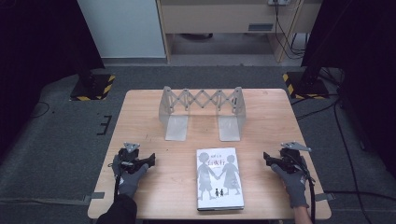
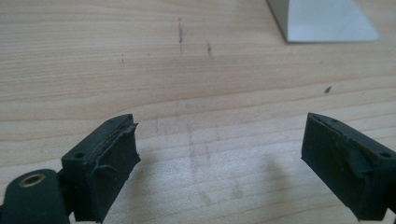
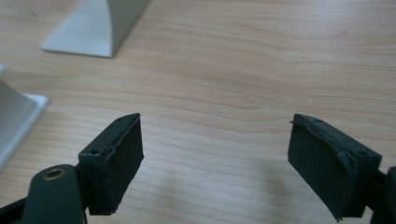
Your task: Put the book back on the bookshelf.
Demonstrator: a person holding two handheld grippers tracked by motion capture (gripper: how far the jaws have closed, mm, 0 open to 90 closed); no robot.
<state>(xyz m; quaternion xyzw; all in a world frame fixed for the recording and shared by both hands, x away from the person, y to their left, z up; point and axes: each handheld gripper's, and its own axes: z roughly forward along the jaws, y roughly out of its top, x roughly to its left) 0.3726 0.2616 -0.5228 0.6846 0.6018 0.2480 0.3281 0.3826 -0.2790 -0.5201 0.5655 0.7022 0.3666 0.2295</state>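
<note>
Resting low at opposite sides of the table [image 1: 140,100], both grippers sit in what reads as a neutral start position. The left gripper [image 1: 150,161] lies near the left edge toward the near corner; the right gripper [image 1: 266,156] lies near the right edge at about the same depth. Each points inward, toward the table's middle.

In the left gripper view, the jaws of the left gripper [image 2: 219,154] stand wide apart with only bare wood between them. The right gripper view shows the same for the right gripper [image 3: 215,158]: jaws fully spread, nothing held.

The book [image 1: 219,178] lies flat, cover up, at the middle of the near edge, between the two grippers and apart from both. This placement probably keeps it within equal reach of either hand.

The expandable bookend rack [image 1: 201,109] stands toward the far edge, directly behind the book. Its two flat base plates extend toward the book, so its slot faces the person, likely so a book can be stood in it.
</note>
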